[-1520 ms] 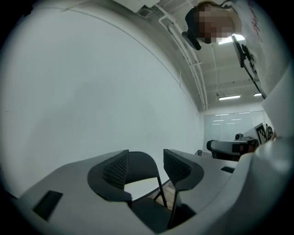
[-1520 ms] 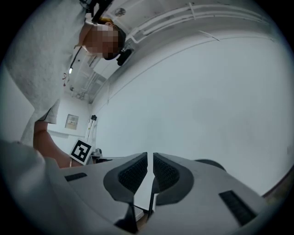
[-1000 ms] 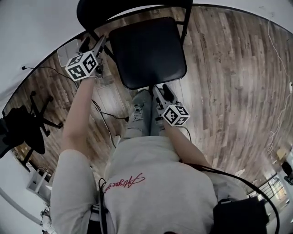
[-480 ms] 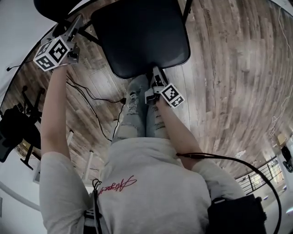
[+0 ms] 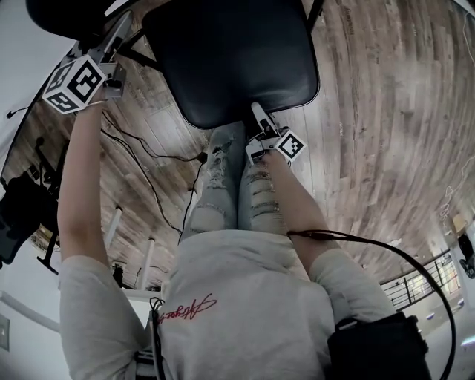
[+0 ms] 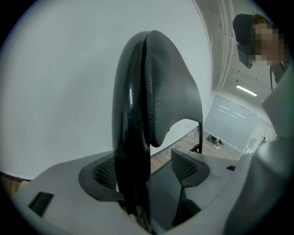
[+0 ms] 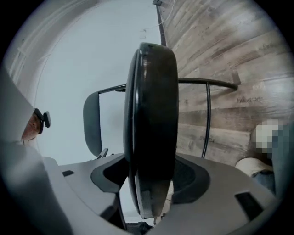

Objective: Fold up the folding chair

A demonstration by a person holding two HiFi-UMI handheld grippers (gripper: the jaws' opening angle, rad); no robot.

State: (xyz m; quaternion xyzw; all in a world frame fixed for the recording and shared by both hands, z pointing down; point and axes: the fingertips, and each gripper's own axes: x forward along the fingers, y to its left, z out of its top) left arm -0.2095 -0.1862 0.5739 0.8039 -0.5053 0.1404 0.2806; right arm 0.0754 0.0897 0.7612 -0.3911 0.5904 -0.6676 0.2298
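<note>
The black folding chair stands open in front of me in the head view, its padded seat (image 5: 230, 59) at the top and its backrest (image 5: 67, 15) at the top left. My left gripper (image 5: 119, 33) reaches up to the backrest's side. In the left gripper view the backrest (image 6: 161, 92) stands edge-on between the jaws, close to the left pad, with a gap to the right pad. My right gripper (image 5: 257, 115) is at the seat's front edge. In the right gripper view the seat (image 7: 151, 114) fills the space between the jaws, which are opening.
The person's legs (image 5: 230, 185) stand right behind the seat's front edge. Black cables (image 5: 141, 145) trail over the wooden floor on the left. A dark office chair (image 5: 22, 208) sits at the far left, by the white wall. The chair's thin frame tube (image 7: 206, 119) runs beside the seat.
The right gripper has rolled and come onto the seat's front edge. The left gripper has shifted to the upper left along the backrest. The chair now fills more of the head view.
</note>
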